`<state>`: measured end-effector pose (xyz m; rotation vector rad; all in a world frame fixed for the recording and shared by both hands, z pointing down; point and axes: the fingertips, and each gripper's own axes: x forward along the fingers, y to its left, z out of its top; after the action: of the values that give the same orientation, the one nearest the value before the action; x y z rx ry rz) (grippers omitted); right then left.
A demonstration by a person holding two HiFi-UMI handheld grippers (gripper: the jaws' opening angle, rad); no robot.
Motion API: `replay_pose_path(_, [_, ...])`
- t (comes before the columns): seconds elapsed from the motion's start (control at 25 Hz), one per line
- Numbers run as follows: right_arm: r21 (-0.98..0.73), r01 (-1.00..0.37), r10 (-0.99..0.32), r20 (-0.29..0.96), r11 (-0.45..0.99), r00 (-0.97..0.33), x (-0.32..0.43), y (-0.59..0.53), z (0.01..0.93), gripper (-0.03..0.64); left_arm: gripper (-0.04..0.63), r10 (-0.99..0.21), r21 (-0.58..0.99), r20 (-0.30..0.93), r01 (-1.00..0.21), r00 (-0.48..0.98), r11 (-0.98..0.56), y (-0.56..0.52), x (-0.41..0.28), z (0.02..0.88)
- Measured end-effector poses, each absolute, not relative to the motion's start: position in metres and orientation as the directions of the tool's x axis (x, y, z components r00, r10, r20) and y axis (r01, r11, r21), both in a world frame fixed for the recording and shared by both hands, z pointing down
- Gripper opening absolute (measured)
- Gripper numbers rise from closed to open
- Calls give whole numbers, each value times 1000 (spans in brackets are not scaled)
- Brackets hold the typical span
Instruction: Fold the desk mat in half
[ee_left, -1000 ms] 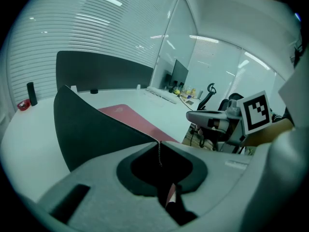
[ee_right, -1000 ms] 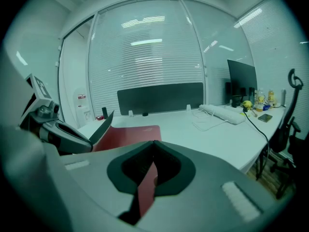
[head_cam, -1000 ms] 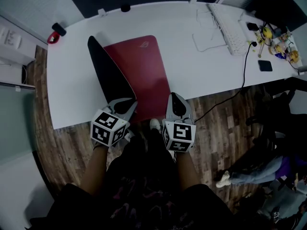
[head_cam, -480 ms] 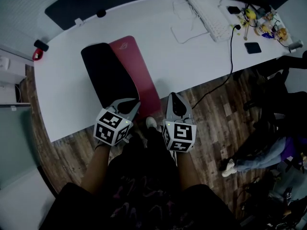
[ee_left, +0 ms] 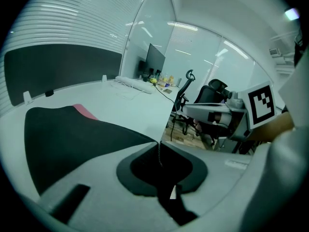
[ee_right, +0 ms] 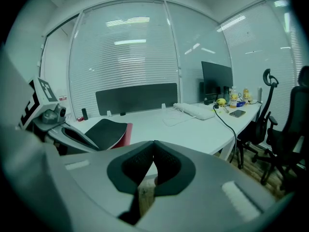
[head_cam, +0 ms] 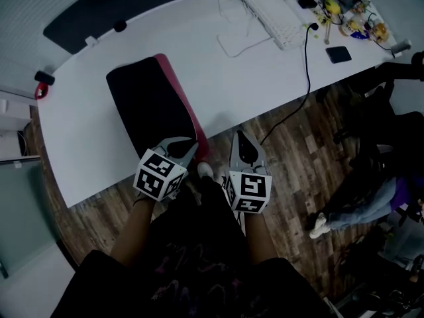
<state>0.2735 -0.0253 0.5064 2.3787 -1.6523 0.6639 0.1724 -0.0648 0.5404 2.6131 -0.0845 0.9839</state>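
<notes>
Two grippers sit nearest, at the desk's near edge.

- Left gripper (head_cam: 189, 147): jaws pressed together. The left gripper view has the black flap running right up into the jaw tips, so it reads as pinching the near corner of the desk mat (head_cam: 147, 105).
- Right gripper (head_cam: 241, 136): jaws closed, nothing between them. It is off the desk edge, over the wood floor and apart from the mat.
- Mat: lies on the white desk (head_cam: 252, 71) towards its left end, black underside turned up over the red face. Only a narrow red strip (head_cam: 179, 88) shows along the right side.

Step in hand, as I judge it: the fold-over is close to done, with the flap not yet let go.

Next move likely calls for setting the held corner down so the edges line up and the red strip closes, then opening the jaws. The free gripper could press the crease.

Farther off: a loose cable (head_cam: 301, 98), a keyboard (head_cam: 270, 13) and a phone (head_cam: 338, 53).

Containers: none I can make out. The clutter at the desk's far end is too small to tell.
</notes>
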Motion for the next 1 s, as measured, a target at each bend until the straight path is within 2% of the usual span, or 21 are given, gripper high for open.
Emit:
replay_pose_path(0.24, [-103, -909, -833, 451, -405, 320, 300, -13, 507, 8, 21, 96, 304, 675, -157, 731, -940, -55, 190, 553])
replay_pose_path(0.76, [-103, -913, -817, 495, -394, 296, 310, 3, 530, 8, 26, 53, 302, 710, -236, 702, -924, -51, 204, 586])
replay_pose_path(1.0, [-98, -919, -822, 490, -382, 290, 313, 2, 527, 8, 60, 32, 293, 699, -245, 714, -924, -43, 215, 581])
